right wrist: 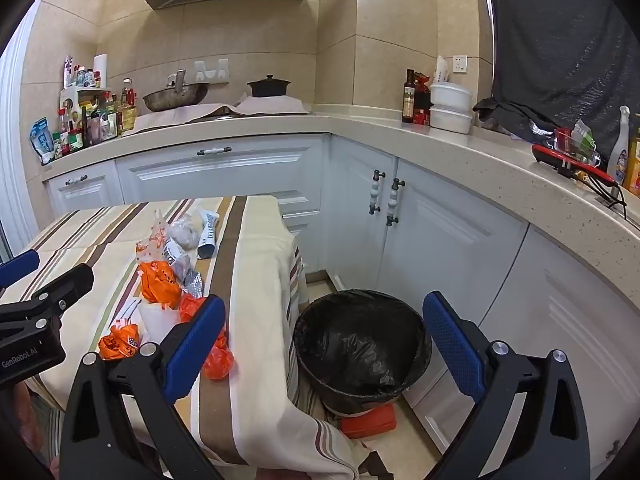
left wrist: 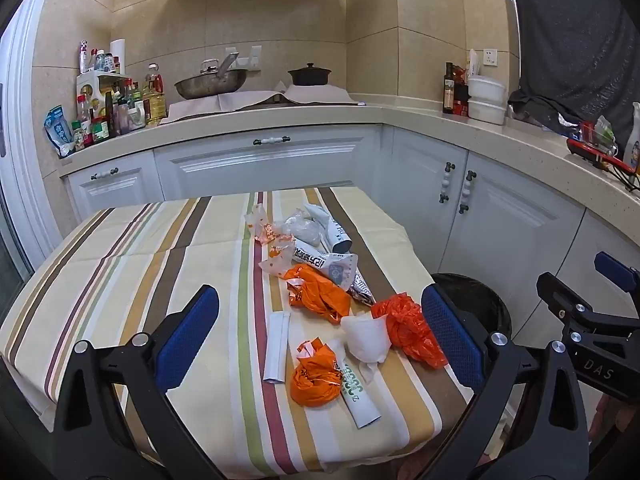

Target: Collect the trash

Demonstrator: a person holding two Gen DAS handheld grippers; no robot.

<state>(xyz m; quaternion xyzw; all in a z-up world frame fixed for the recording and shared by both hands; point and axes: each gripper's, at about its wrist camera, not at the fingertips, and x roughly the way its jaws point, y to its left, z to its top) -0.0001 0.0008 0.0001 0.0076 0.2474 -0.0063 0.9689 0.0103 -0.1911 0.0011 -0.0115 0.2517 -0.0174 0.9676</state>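
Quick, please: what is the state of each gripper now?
Left gripper: open, holding nothing, over the table trash.
Right gripper: open, holding nothing.

Trash bin half hidden; wrapper print unreadable

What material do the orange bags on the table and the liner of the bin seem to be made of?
The orange bags look like thin plastic film: crumpled, creased, slightly glossy. The bin liner also looks like thin plastic, black and shiny, with wrinkles that catch the light. The bin's own wall is dark; its material I cannot tell.
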